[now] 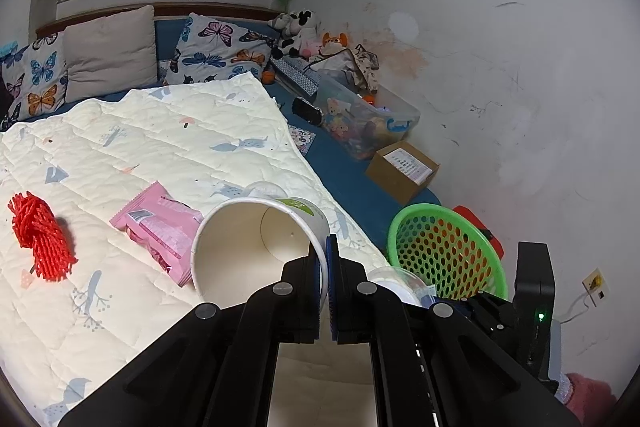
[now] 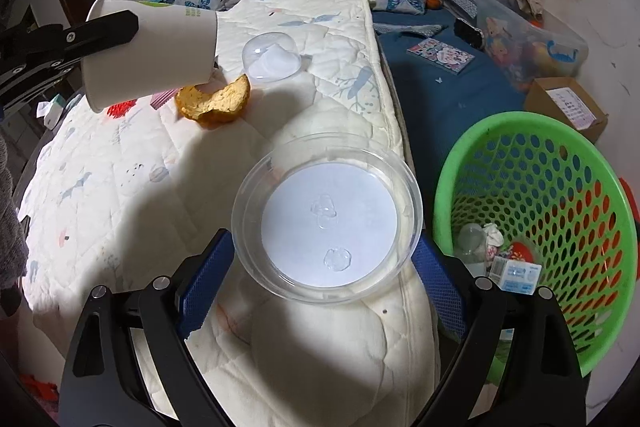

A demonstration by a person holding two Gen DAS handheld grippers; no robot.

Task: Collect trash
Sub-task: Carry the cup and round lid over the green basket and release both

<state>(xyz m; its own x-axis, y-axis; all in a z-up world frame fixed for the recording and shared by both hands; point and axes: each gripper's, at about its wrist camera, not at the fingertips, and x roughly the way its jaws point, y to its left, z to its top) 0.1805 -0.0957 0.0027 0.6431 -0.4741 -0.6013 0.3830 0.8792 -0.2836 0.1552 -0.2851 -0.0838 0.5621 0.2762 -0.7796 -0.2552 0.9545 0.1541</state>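
My left gripper point(image 1: 327, 259) is shut on the rim of a white paper cup point(image 1: 256, 247) and holds it tilted above the quilt; the cup also shows in the right wrist view point(image 2: 156, 51). My right gripper point(image 2: 324, 283) is open, its blue pads either side of a clear plastic lid point(image 2: 328, 219) that lies on the quilt. The green mesh basket point(image 2: 536, 227) stands to the right, off the bed, with several bits of trash inside. A bitten piece of bread point(image 2: 214, 103), a clear dome lid point(image 2: 272, 55), a pink wrapper point(image 1: 160, 227) and red netting point(image 1: 38, 235) lie on the quilt.
The cream quilt point(image 1: 160, 131) covers a blue bed. A cardboard box point(image 1: 402, 171), a clear toy bin point(image 1: 368, 115), a booklet point(image 2: 440, 53), plush toys and butterfly pillows point(image 1: 224, 47) lie beyond. The white wall is close on the right.
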